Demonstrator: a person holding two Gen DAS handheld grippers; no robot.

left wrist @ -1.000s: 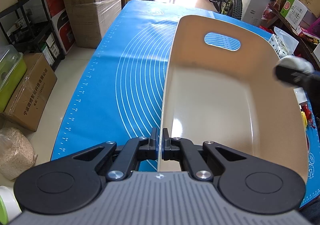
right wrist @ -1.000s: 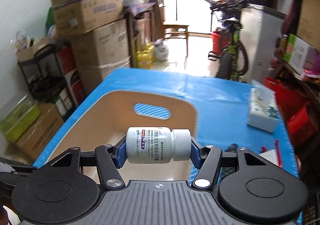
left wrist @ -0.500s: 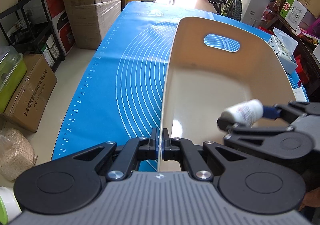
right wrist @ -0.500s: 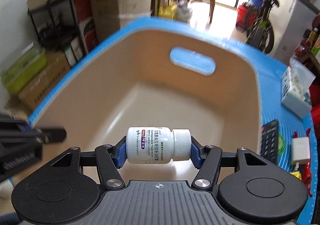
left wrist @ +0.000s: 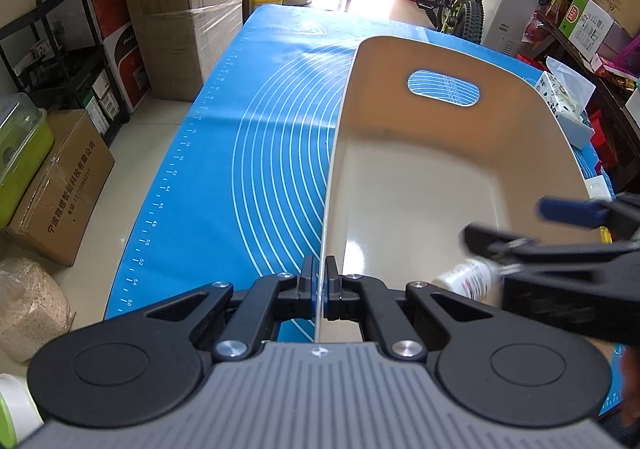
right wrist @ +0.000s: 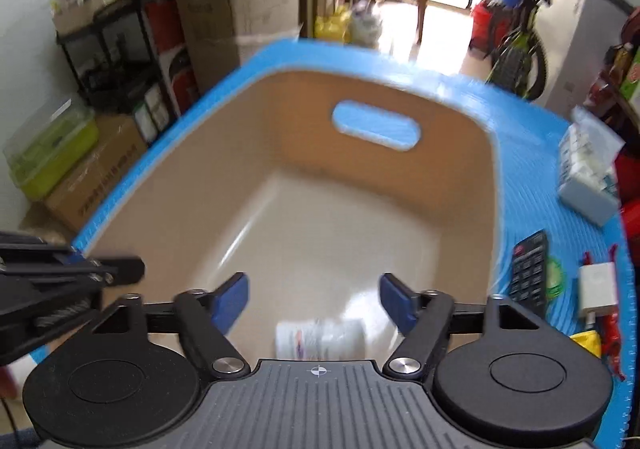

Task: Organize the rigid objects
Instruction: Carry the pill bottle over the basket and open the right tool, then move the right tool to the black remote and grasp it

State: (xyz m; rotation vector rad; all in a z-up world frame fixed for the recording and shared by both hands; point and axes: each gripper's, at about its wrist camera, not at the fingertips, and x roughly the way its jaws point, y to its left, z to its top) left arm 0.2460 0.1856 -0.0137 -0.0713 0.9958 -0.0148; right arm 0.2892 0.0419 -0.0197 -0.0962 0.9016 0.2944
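A beige plastic bin [left wrist: 532, 121] with a handle slot stands on the blue mat [left wrist: 256, 153]. My left gripper [left wrist: 320, 281] is shut on the bin's near-left rim. My right gripper [right wrist: 314, 299] is open above the near end of the bin; it also shows in the left wrist view [left wrist: 520, 225]. A white pill bottle [right wrist: 320, 339] lies blurred inside the bin just below the right fingers, and it shows in the left wrist view [left wrist: 468, 281] too.
To the right of the bin on the mat [right wrist: 532, 177] lie a black remote [right wrist: 530, 269], a white charger [right wrist: 598, 289], a tissue pack [right wrist: 588, 173] and small red and yellow items. Cardboard boxes [left wrist: 184, 9] and a shelf stand off the table's left edge.
My right gripper opened and let go of the white pill bottle, which dropped into the bin. The left gripper kept its hold on the rim.
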